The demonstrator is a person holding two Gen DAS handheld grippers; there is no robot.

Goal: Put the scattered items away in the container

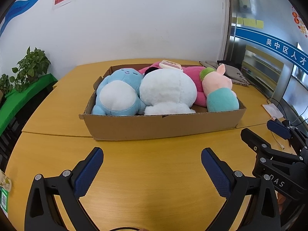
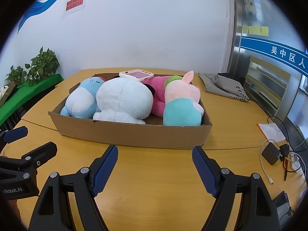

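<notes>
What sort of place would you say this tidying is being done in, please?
Probably an office or public service centre, not a home: a glass partition with a blue banner in Chinese lettering, sticky notes on the glass, a printed wall notice and a long wooden table.

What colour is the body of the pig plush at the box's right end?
Teal body on the pig plush, pink head; clearest in the right wrist view.

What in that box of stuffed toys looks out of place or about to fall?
The pink phone case stands out: a hard item, not a toy, perched on top of the plush toys at the back of the cardboard box, above the white plush and pink plush. It might slide off. Everything else sits inside the box.
</notes>
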